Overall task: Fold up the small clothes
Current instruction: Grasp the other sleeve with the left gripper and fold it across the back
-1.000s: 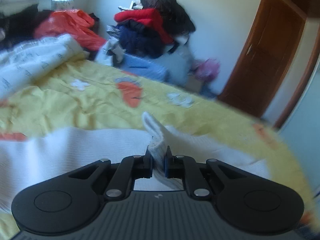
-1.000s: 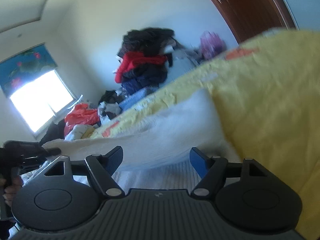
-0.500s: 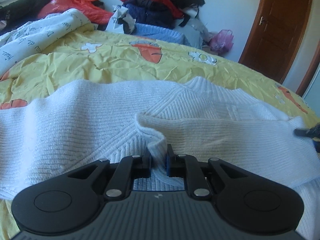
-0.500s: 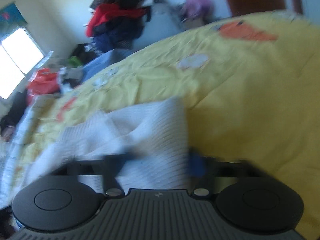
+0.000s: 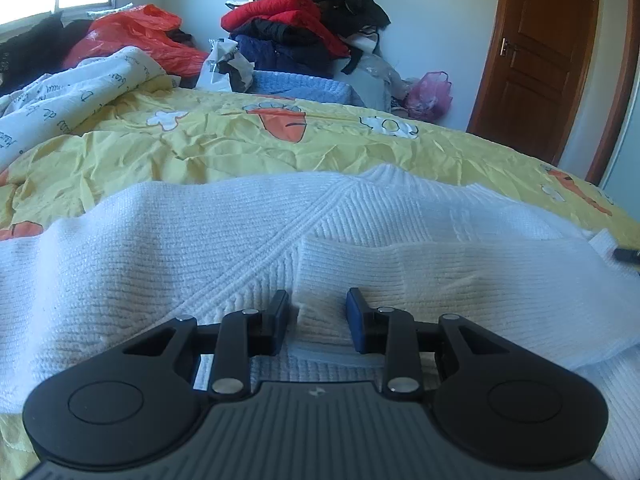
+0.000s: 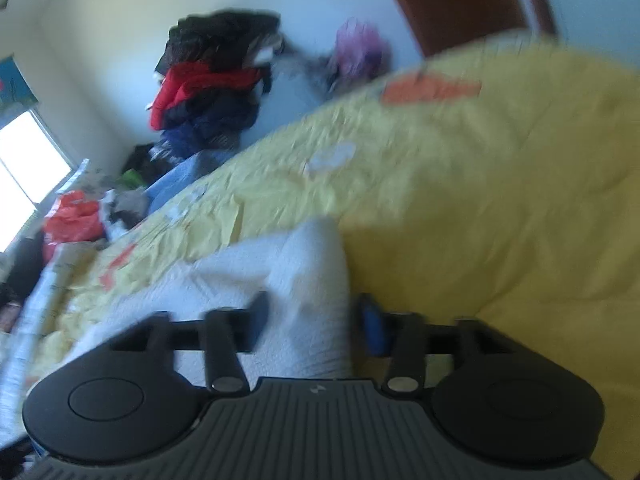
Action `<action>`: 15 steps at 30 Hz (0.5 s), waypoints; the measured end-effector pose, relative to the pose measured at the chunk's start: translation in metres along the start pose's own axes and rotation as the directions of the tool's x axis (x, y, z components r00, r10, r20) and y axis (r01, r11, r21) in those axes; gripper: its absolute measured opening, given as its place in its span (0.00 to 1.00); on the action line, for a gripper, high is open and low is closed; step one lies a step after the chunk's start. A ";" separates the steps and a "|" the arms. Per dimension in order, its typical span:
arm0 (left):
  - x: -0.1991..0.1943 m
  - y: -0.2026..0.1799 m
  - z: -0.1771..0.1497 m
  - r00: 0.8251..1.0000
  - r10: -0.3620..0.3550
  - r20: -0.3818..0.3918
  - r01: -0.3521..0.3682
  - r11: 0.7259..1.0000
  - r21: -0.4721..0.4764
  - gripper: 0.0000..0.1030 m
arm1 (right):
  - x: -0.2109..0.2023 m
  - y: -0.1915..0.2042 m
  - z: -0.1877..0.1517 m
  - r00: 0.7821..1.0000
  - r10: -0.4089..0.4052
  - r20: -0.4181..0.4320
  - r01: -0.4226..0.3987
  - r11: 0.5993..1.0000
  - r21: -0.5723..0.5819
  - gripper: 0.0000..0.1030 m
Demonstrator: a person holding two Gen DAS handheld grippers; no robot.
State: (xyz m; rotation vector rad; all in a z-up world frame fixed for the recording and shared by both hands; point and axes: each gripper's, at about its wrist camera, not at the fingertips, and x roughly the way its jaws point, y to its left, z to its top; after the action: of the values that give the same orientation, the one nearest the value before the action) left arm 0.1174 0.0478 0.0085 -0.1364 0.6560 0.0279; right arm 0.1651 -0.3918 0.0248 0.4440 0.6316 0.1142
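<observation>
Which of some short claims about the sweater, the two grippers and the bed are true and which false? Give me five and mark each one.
1. The white sweater lies on a yellow bedspread. True.
2. The left gripper is clamped shut on the sweater. False: its fingers stand apart, with knit between them but no pinch.
3. The door is open. False: it is shut.
4. A pile of clothes sits past the far side of the bed. True.
5. The right gripper is over bare bedspread, clear of the sweater. False: its fingers straddle the sweater's edge, and they are apart.
</observation>
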 end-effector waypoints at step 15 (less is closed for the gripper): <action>-0.001 -0.030 0.012 0.997 -0.057 -0.059 0.055 0.998 -0.044 0.33 | 0.026 0.097 -0.062 0.999 -0.016 -0.031 0.000 0.889 -0.458 0.78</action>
State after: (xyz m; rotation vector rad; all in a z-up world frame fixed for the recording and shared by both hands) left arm 0.1260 0.0193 0.0226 -0.1973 0.7122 -0.0163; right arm 0.1518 -0.2754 0.0086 -0.0199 0.6165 0.2579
